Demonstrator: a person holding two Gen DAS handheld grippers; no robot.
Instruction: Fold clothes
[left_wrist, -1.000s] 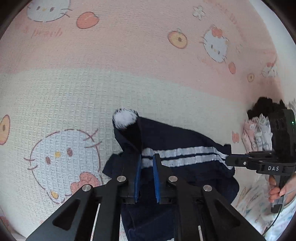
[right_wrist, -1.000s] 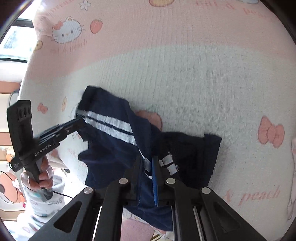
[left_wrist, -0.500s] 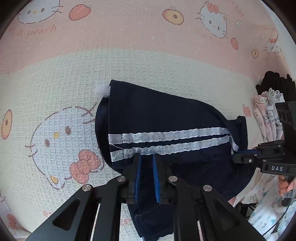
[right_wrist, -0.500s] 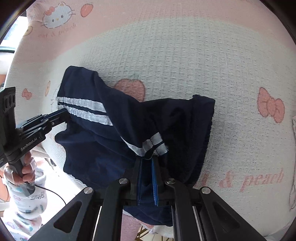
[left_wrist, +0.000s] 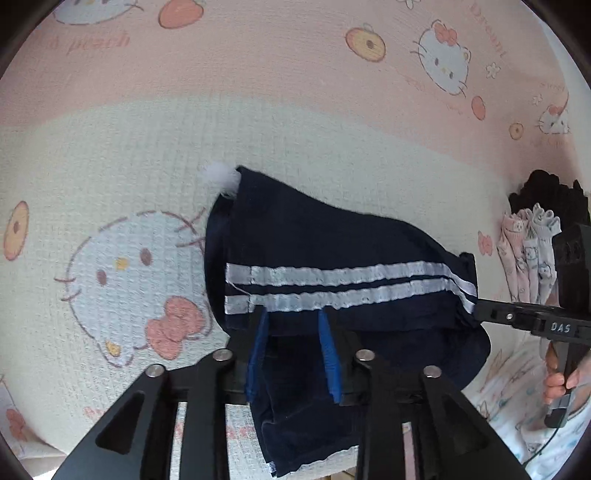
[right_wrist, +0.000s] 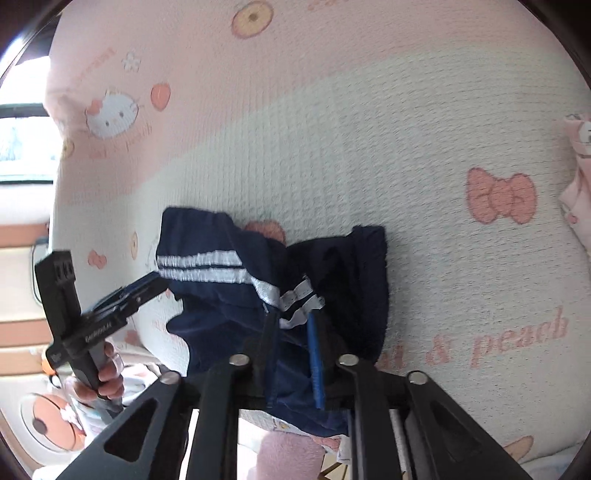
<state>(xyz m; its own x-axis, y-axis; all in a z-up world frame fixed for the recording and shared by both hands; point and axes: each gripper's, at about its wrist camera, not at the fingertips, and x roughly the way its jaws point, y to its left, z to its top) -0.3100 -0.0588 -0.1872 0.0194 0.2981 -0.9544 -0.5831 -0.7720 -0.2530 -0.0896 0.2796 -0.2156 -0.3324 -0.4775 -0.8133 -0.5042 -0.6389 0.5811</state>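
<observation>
A navy garment (left_wrist: 332, 236) with two white stripes lies folded over on the patterned blanket (left_wrist: 147, 140); a white pompom (left_wrist: 221, 178) sticks out at its far left corner. My left gripper (left_wrist: 291, 317) is open, its blue pads apart at the garment's near edge, holding nothing. In the right wrist view the same garment (right_wrist: 229, 280) lies bunched. My right gripper (right_wrist: 290, 317) is open, its fingers on either side of the striped corner. The right gripper also shows in the left wrist view (left_wrist: 480, 310) at the garment's right end. The left gripper shows in the right wrist view (right_wrist: 155, 284).
A pile of pale printed clothes (left_wrist: 528, 254) and a black item (left_wrist: 546, 192) lie at the right edge of the bed. A pink garment (right_wrist: 580, 177) lies at far right in the right wrist view. The bed's near edge runs just below the grippers.
Both grippers have opened and let go of the garment. The striped layer now lies flat over the lower layer.
</observation>
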